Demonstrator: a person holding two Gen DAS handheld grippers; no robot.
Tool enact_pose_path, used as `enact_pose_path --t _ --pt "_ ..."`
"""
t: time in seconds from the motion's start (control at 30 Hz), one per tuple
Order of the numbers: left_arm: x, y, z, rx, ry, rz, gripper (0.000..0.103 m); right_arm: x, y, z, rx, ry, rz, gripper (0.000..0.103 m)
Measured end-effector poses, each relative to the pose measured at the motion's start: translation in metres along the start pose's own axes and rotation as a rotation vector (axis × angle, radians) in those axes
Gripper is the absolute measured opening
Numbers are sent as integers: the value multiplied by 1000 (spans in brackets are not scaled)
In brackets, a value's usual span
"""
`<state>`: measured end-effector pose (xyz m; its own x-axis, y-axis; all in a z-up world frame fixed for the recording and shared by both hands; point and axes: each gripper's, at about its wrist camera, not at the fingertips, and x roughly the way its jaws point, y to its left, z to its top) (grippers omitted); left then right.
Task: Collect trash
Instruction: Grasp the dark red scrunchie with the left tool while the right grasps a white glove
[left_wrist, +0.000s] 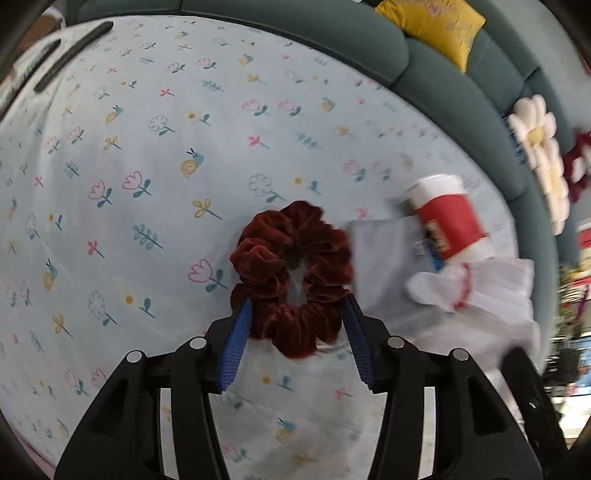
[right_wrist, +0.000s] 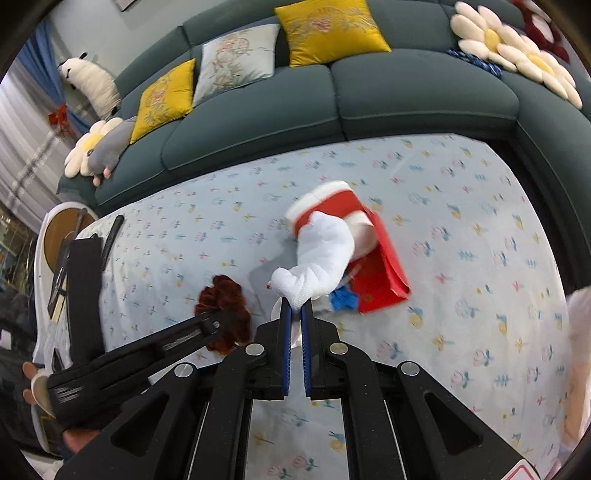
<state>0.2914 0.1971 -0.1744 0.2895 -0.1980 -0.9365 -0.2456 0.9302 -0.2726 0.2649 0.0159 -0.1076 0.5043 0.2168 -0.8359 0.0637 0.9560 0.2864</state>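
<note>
A: Risk of the sock (right_wrist: 321, 254) slipping out: pinched only at its tip, rest dangling over the cup (right_wrist: 328, 203) and red bag (right_wrist: 384, 273). Could snag the bag and drag it along the cloth (right_wrist: 480, 229).

B: And the left side?

A: Could mistake the scrunchie (left_wrist: 291, 277) for trash; not obviously rubbish. Closing now would grab it.

B: State of the tools?

A: Right gripper (right_wrist: 295, 314) nearly shut, clamped on the sock's end, above the cloth. Left gripper (left_wrist: 295, 314) about half open, pads (left_wrist: 236, 343) flanking the scrunchie's near edge, not pressing it. Scrunchie flat on the cloth, just beside the bag.
</note>
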Motion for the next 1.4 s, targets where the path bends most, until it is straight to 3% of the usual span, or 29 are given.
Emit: enact_pose_path --t 0.1,0.17,0.4,0.43,0.83,0.9,0.93,0.97,1.03,1.07,1.23,1.4 --pt "4 -9 1 44 -12 34 47 4 -9 -4 15 12 -1 5" --pt "5 -14 1 76 -11 36 27 5 -11 -6 24 16 3 5" --pt "-5 -16 -2 90 -9 11 7 -3 -8 -7 32 3 26 5" --pt "-10 -16 -1 84 -10 -4 0 -7 -8 -6 31 -4 29 5" --pt "-101 -64 -20 145 -124 -114 0 -98 -16 11 35 -158 52 5" --pt "-107 -63 -23 123 -122 -116 2 -114 -21 9 35 -181 51 5" --pt "-106 -61 -23 118 -117 -116 12 -118 -23 8 35 -186 49 5" --pt "-104 -57 -24 120 -112 -106 31 -123 -26 6 35 -191 45 5" --pt "-98 -46 -25 125 -129 -30 56 -129 -33 -1 35 -193 37 5" --pt "-93 -39 -25 123 -136 3 60 -130 -36 -3 37 -191 31 5" --pt "-52 0 -15 48 -80 49 60 -120 -54 -14 67 -159 20 5" --pt "-21 19 -5 -1 -26 55 51 -102 -58 -17 75 -131 16 5"
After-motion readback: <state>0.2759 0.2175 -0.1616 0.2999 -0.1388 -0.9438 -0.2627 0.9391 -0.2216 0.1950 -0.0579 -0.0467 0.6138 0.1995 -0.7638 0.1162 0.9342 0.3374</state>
